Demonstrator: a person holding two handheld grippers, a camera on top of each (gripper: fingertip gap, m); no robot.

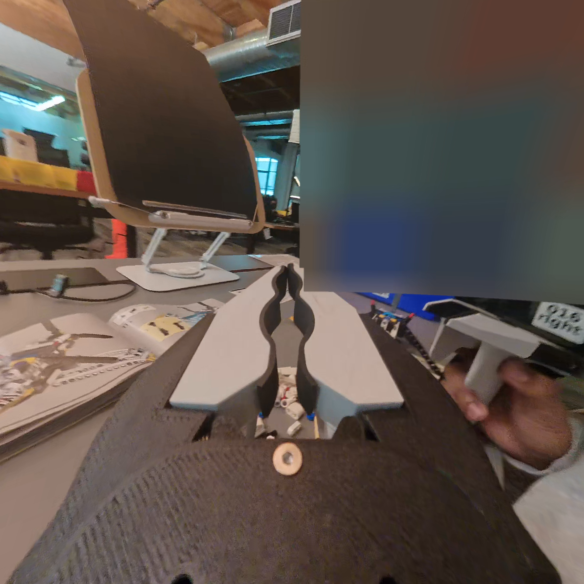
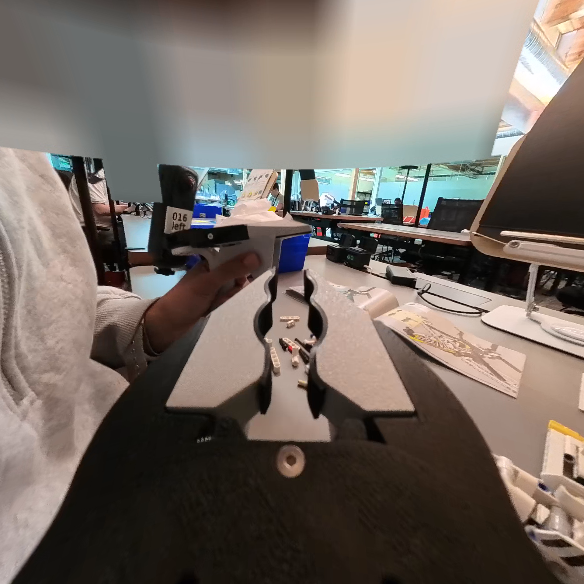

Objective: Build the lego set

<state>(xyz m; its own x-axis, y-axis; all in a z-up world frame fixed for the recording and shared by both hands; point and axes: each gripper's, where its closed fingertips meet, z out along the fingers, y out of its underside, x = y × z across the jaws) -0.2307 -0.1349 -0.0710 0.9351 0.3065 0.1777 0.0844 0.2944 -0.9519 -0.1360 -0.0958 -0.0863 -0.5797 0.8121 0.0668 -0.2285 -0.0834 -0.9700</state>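
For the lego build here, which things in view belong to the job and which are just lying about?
Part of the job:
- loose lego pieces on the table
- open instruction booklet
- partly built model
- left gripper, shut and empty
- right gripper, open

Lying about:
- tablet on a stand
- black cable
- blue bin

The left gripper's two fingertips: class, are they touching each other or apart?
Touching. In the left wrist view the left gripper has its black fingertips meeting at the far end with no gap; nothing is held between them.
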